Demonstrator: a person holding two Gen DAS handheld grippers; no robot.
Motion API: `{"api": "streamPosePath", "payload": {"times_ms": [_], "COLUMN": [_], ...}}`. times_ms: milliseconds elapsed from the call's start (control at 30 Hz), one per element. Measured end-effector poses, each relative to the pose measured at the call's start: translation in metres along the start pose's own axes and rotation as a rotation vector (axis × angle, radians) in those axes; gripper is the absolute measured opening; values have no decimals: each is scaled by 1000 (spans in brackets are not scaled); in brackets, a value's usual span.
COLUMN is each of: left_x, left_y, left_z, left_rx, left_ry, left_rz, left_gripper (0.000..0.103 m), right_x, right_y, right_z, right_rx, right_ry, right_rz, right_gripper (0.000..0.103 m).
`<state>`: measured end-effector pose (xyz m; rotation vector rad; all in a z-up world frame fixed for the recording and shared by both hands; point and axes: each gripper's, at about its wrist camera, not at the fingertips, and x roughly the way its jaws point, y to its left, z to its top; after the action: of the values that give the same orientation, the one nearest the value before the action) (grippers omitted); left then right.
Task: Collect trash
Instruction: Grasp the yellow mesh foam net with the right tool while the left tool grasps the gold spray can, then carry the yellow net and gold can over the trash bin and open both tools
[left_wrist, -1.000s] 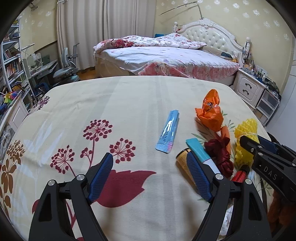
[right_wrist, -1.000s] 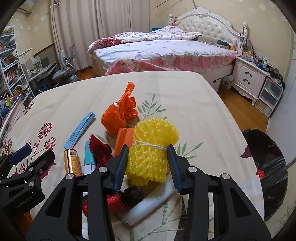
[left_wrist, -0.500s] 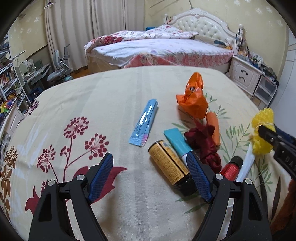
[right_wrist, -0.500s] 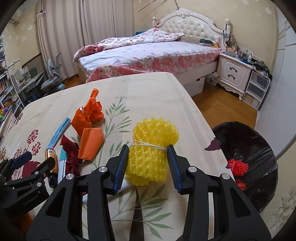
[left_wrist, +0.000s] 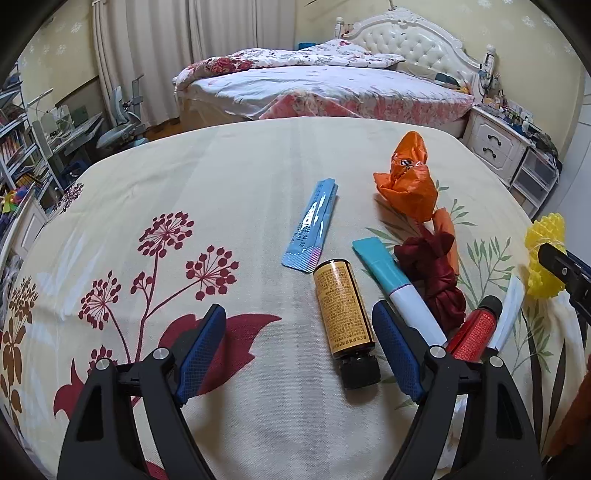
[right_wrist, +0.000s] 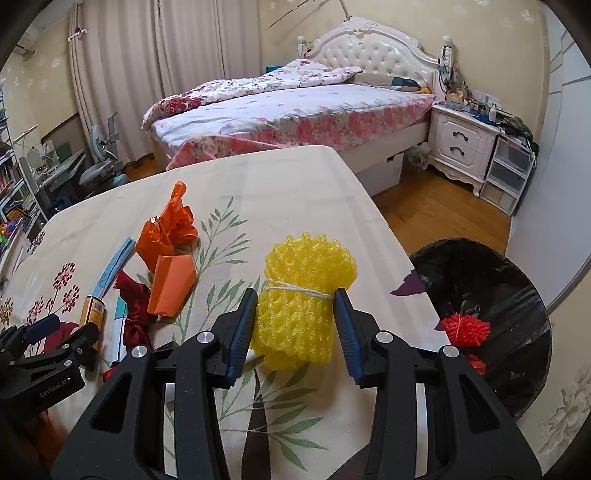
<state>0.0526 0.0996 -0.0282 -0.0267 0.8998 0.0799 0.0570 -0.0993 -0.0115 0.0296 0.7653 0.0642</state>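
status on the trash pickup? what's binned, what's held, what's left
Done: red spiky pieces already lie in the black-lined bin. In hand: the right tool is shut on the yellow foam net, above the table edge, not yet over the bin. Left: the left tool is open and empty; the orange bag, blue sachet, brown bottle, teal tube and red cloth remain on the tablecloth.

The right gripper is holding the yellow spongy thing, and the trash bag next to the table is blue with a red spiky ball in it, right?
Almost. The trash bag is black, not blue, as the right wrist view shows. The rest holds: the right hand-held gripper grips the yellow foam net, and a red spiky ball lies in the bag beside the table.
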Motion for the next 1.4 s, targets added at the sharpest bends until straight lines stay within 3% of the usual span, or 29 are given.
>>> {"api": "streamPosePath", "payload": {"times_ms": [67,300,367,567,833,1200,1400], "left_x": [0,3,2,-7,-40,-60,-65], "left_y": [-2,3,6,10,3,-38,-83], "left_z": [0,-1,-1,1,13,29,32], "left_rx": [14,-4,-17,-35,-7,66,140], "left_ry": [-2,16,16,-22,-155,-227,-249], "left_rz": [-4,-78,-112,-119,-110,-213,-286], "left_gripper": [71,32,25,25,25,25,25], "right_x": [-1,0,1,-1,-13,-34,-44], "right_y": [0,4,6,7,-1,-37,-75], "right_z": [0,-1,-2,-1,3,6,1], "right_rx": [-4,-10,-12,-17,-4,34,86], "right_ry": [1,5,7,1,-29,-69,-77], "right_rz": [0,-1,-1,-2,-16,-105,-181], "right_gripper": [41,41,41,41,41,41,41]}}
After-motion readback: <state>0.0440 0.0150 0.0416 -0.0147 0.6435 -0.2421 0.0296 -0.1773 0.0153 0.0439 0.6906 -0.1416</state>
